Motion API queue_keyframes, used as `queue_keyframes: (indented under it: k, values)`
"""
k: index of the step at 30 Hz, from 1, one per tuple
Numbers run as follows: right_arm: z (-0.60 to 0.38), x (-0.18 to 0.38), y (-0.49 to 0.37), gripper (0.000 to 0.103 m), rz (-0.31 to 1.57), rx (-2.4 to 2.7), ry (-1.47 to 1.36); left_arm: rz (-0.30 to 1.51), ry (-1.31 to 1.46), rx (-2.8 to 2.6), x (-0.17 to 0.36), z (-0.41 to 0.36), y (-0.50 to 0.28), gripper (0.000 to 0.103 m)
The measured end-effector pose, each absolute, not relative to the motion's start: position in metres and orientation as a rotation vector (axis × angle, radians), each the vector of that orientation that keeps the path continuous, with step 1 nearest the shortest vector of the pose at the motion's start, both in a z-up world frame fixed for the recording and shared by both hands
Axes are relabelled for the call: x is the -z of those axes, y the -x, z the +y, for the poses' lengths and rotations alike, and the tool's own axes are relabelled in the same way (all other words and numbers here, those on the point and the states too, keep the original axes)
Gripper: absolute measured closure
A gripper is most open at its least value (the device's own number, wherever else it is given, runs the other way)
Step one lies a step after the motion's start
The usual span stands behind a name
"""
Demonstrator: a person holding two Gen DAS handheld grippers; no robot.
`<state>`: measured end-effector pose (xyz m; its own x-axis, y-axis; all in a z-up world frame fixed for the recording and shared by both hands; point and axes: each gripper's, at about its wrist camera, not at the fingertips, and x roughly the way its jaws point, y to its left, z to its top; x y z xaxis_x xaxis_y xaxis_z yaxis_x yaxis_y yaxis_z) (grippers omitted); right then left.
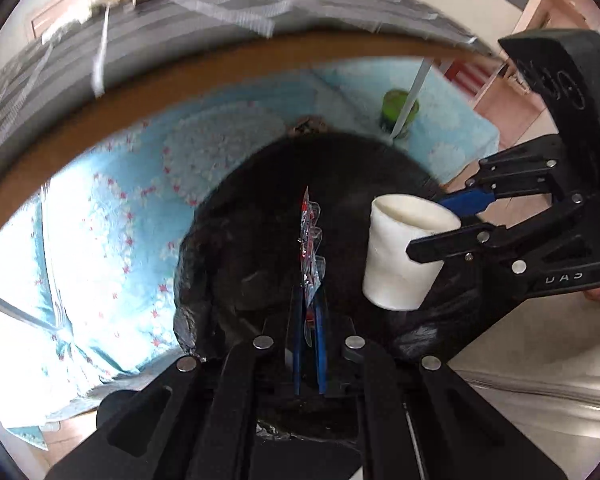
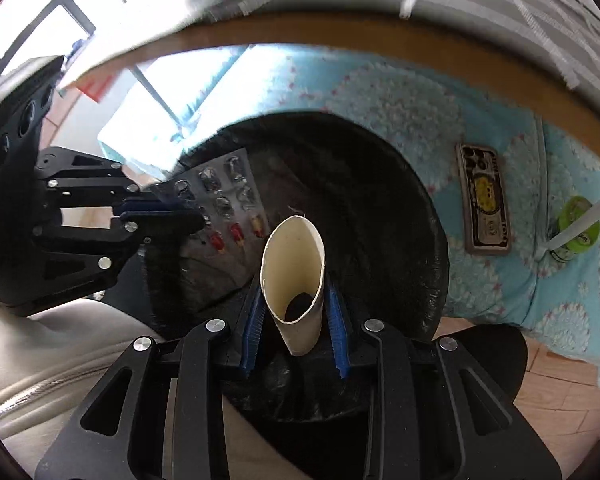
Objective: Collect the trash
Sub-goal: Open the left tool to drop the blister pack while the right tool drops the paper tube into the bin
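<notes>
Left gripper [image 1: 308, 320] was clamped on a silver foil blister pack [image 2: 220, 200]; right gripper [image 2: 296, 320] squeezed a white paper cup [image 2: 294, 280] above the black-lined bin [image 2: 432, 240]. Risk: either of the 2 could catch the rim and fall outside.

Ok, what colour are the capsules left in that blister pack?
Red and yellow capsules, in the silver blister pack; clearest in the right wrist view.
</notes>
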<state>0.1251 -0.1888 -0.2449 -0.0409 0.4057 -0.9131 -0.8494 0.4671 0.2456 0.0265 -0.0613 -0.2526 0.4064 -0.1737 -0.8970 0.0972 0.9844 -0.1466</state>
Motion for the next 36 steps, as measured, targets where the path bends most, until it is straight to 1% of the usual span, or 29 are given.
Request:
queue_keyframes:
  k: [7,12,13,14,15,27,28,30,31,32,36]
  values:
    - [-0.179,0.266,-0.123,0.073,1.261,-1.046,0.482,1.173,0.059,0.152,0.269,-0.067,-0.035,0.098]
    - [-0.178,0.275,-0.124,0.071,1.294,-1.048,0.483,1.222,0.072,0.178,0.276,-0.074,-0.038,0.097]
    - [-0.177,0.277,-0.124,0.066,1.298,-1.05,0.485,1.225,0.075,0.177,0.276,-0.075,-0.039,0.096]
    - [-0.177,0.277,-0.123,0.057,1.297,-1.051,0.486,1.223,0.085,0.184,0.276,-0.076,-0.038,0.096]
    - [-0.178,0.276,-0.122,0.054,1.291,-1.051,0.486,1.221,0.089,0.188,0.275,-0.076,-0.038,0.096]
    - [-0.186,0.254,-0.12,0.054,1.231,-1.057,0.462,1.168,0.103,0.167,0.25,-0.075,-0.025,0.096]
    - [-0.186,0.252,-0.12,0.054,1.226,-1.059,0.462,1.168,0.106,0.169,0.25,-0.074,-0.025,0.094]
    - [-0.186,0.245,-0.119,0.054,1.211,-1.065,0.46,1.154,0.1,0.155,0.244,-0.072,-0.023,0.075]
    - [-0.187,0.24,-0.118,0.054,1.199,-1.07,0.455,1.138,0.094,0.14,0.24,-0.07,-0.021,0.055]
    - [-0.188,0.236,-0.118,0.054,1.188,-1.075,0.451,1.117,0.094,0.134,0.234,-0.07,-0.02,0.044]
    - [-0.189,0.218,-0.117,0.054,1.148,-1.089,0.434,1.061,0.098,0.143,0.212,-0.068,-0.015,0.043]
